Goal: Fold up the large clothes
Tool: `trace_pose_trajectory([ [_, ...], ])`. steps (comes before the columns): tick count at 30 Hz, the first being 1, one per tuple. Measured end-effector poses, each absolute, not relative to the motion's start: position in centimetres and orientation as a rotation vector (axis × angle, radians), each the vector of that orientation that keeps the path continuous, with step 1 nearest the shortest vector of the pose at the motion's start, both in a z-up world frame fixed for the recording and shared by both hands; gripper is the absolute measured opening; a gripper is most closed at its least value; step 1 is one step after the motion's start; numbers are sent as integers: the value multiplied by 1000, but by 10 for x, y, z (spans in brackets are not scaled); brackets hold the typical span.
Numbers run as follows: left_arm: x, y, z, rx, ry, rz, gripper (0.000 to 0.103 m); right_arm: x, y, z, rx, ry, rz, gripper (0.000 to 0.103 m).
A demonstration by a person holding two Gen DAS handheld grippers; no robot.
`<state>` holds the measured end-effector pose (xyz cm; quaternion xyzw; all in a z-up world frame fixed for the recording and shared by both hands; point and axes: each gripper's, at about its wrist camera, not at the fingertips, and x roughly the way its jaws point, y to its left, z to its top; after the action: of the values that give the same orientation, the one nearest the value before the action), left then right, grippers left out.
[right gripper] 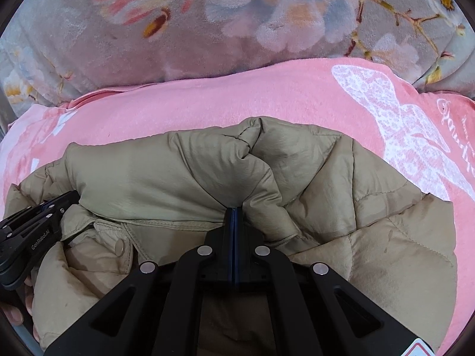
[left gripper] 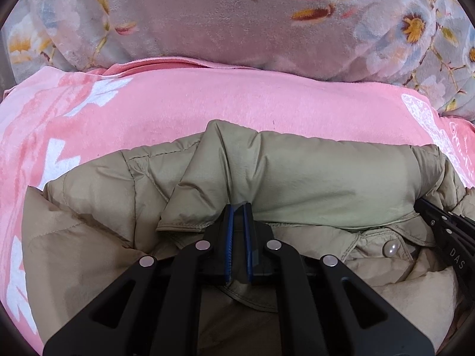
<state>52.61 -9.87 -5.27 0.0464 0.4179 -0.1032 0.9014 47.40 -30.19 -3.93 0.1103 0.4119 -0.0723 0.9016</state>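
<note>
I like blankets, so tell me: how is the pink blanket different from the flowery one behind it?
The pink blanket has white prints, one like a butterfly; the flowery blanket is grey with pink, white and yellow blossoms. The tan puffy jacket lies on the pink blanket, with nothing seen on the flowery one. The pink blanket lies nearer the grippers, the flowery one behind it. Both look soft and fuzzy.

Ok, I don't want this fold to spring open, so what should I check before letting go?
1. Left hand-held gripper pinching the khaki puffer jacket: ok, shut on fabric.
2. Right hand-held gripper pinching the jacket: ok, shut on fabric.
3. Folded part laid over the jacket body: ok.
4. Jacket lying on the pink blanket: ok.
5. Snap button clear of both grippers: ok.
6. Fold edges aligned: cannot tell.
</note>
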Motion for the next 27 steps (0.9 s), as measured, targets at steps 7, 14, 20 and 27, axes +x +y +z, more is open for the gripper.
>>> trace_pose_trajectory([
  [7, 527, -99, -53, 101, 864, -211, 6, 474, -303, -39, 232, 852, -147, 0],
  [14, 528, -99, -53, 106, 863, -206, 6, 475, -303, -39, 233, 853, -147, 0],
  [20, 528, -99, -53, 111, 862, -202, 6, 475, -303, -39, 231, 854, -148, 0],
  [27, 528, -100, -52, 120, 860, -197, 6, 475, -303, -39, 231, 855, -149, 0],
])
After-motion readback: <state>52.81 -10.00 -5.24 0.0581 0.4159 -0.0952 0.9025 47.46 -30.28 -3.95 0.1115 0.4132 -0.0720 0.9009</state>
